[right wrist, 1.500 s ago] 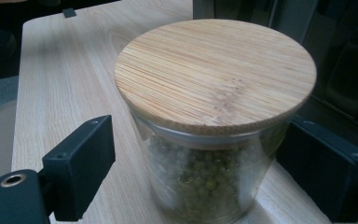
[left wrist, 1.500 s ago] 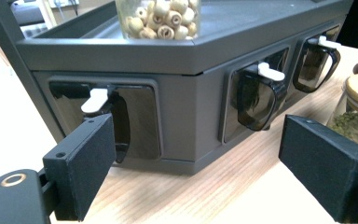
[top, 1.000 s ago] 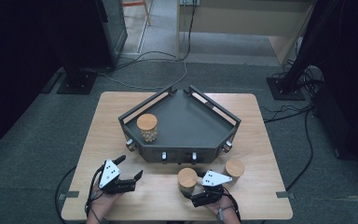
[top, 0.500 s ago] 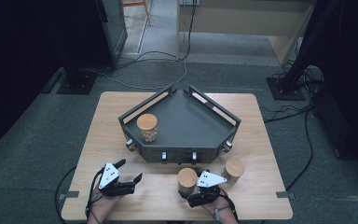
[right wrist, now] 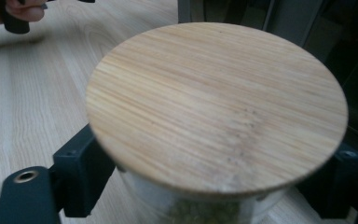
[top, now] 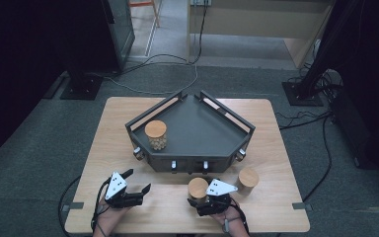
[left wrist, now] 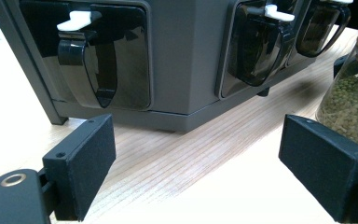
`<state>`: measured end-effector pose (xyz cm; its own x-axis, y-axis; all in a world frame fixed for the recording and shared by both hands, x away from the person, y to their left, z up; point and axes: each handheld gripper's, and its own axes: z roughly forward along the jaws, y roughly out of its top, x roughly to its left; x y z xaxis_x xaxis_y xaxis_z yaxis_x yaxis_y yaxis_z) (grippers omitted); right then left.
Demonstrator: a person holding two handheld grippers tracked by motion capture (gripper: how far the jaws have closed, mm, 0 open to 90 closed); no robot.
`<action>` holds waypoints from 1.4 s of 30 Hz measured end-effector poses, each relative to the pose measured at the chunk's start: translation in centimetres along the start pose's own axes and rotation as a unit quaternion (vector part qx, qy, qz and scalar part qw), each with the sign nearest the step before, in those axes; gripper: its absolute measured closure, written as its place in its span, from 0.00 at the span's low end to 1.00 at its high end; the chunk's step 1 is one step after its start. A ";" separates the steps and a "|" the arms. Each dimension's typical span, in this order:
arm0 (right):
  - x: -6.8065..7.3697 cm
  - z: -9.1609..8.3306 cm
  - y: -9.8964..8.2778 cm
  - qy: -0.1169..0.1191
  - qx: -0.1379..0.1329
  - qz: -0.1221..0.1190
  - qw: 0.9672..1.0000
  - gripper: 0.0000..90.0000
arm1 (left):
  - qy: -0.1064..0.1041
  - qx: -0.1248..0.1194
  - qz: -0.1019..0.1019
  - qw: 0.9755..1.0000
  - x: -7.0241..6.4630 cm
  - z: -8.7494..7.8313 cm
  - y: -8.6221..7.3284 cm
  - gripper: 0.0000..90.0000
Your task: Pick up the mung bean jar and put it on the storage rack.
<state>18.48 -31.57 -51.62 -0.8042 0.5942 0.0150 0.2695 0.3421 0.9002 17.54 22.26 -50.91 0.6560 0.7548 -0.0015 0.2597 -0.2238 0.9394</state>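
Jar (top: 198, 188) of green lentils, wooden-lidded

Looks like a lab or recording studio rather than a home; plain light-wood tabletop (top: 276, 128) set alone on grey carpeted floor (top: 39, 148); dark curtained or unlit surroundings on both sides; black stand base (top: 81, 86) at the left and another stand base (top: 303, 94) at the right, each on the carpet; loose cables (top: 172, 61) trailing across the floor toward the back; more cable (top: 325, 148) coiled at the right; pale wooden furniture (top: 256, 19) at the far wall; tape markers (top: 300, 206) stuck at the tabletop's near edge, fitting a measured setup.
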 end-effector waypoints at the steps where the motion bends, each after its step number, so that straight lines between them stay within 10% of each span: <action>1: 0.0 0.0 0.0 -0.001 0.000 0.001 1.000 0.22 | 0.001 0.000 0.000 1.000 0.0 0.0 0.0 0.12; 42: 0.6 -0.5 0.8 -0.010 -0.001 0.017 1.000 0.28 | -0.010 0.043 0.015 0.999 0.3 1.1 0.1 0.12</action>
<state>17.99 -31.31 -50.70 -0.7832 0.6206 0.0375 0.2962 0.3194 0.9001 18.53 21.76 -51.17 0.6789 0.7340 0.0185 0.2987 -0.2992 0.9063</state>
